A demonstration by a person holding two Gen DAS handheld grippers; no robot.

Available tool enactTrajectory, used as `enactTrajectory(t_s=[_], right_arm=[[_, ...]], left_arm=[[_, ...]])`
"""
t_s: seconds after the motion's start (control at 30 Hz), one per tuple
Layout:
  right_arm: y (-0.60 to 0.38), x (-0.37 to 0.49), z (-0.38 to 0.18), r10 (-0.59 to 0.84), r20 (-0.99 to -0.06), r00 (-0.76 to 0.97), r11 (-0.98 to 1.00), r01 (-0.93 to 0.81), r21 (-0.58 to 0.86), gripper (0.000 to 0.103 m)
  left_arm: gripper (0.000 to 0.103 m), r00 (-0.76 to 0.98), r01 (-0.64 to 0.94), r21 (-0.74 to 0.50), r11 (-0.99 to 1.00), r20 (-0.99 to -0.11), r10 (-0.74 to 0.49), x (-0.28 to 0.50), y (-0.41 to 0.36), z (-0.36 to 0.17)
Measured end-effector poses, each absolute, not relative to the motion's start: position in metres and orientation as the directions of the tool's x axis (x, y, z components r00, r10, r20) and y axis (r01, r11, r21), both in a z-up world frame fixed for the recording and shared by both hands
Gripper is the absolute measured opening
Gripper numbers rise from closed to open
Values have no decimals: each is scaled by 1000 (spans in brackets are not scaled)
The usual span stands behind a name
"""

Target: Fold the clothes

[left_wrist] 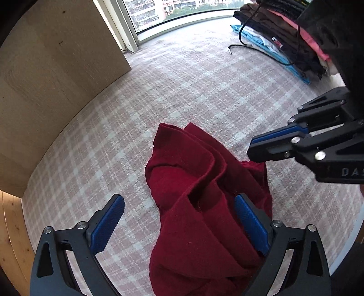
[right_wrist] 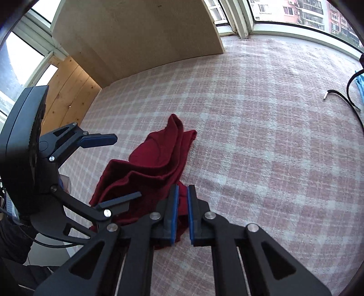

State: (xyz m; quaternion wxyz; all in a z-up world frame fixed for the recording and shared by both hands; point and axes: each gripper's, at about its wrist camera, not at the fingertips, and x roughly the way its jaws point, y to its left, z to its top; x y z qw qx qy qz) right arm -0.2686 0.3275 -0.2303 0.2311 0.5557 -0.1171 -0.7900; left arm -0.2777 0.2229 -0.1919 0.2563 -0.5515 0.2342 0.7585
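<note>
A dark red garment (left_wrist: 200,205) lies crumpled on the pink plaid cover (left_wrist: 159,91). It also shows in the right wrist view (right_wrist: 154,159). My left gripper (left_wrist: 179,218) is open, its blue-padded fingers either side of the garment's near folds, the right pad against the cloth. In the right wrist view the left gripper (right_wrist: 118,168) hangs open over the garment's left side. My right gripper (right_wrist: 182,211) is shut on a fold at the garment's near edge. In the left wrist view the right gripper (left_wrist: 257,150) pinches the garment's right corner.
A stack of folded clothes (left_wrist: 284,38) sits at the far right, with a black cord (left_wrist: 238,46) lying beside it. A tan board (left_wrist: 56,68) stands along the left edge. Windows (right_wrist: 307,13) run along the far side.
</note>
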Motion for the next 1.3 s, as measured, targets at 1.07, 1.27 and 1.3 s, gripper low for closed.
enactTrajectory(t_s=[1.07,1.27,1.3], right_arm=[[286,-281,-104,-522,-713,-468,-853,285,437,6],[306,-235,-87,-462,-737,-494,-887,270,375,6],[312,-224,-90,-454,-744,-491,-891,262,371,6]], left_arm=[[14,-544,-202,-66,-977,-822,168,-247,59,-81],[36,-491,-273,-21,-962,-857,158,-274,67,-86],[38,-458,-281,-27,-959,-874,159,-278,70,-98]])
